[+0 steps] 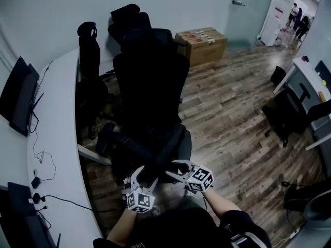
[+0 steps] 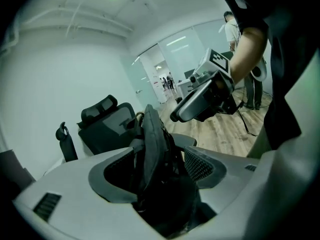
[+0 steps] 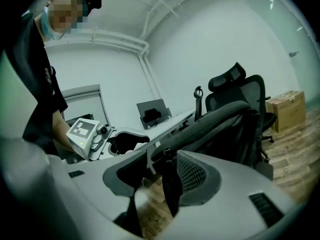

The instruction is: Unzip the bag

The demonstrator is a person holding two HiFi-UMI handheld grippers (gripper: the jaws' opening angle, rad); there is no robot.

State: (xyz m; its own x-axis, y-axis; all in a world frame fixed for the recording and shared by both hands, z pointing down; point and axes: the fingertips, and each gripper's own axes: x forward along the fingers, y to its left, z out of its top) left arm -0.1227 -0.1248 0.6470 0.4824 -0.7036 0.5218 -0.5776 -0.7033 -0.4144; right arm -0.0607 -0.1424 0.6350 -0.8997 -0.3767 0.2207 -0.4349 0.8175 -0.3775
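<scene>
A black bag (image 2: 156, 134) stands upright on the seat of a black office chair (image 1: 150, 81); in the head view it merges with the dark chair. My left gripper (image 2: 160, 159) is shut on the bag's bunched top edge. It shows low in the head view as the left gripper (image 1: 145, 175). My right gripper (image 3: 162, 156) is closed around the zipper pull at the bag's (image 3: 225, 121) near end. A black strap (image 3: 171, 189) hangs down between its jaws. In the head view the right gripper (image 1: 170, 170) sits just right of the left one.
A curved white desk (image 1: 62, 128) with monitors (image 1: 20, 94) and cables runs along the left. More black chairs (image 1: 88, 61) stand behind. Cardboard boxes (image 1: 201, 43) sit by the far wall. Wood floor (image 1: 227, 118) lies to the right.
</scene>
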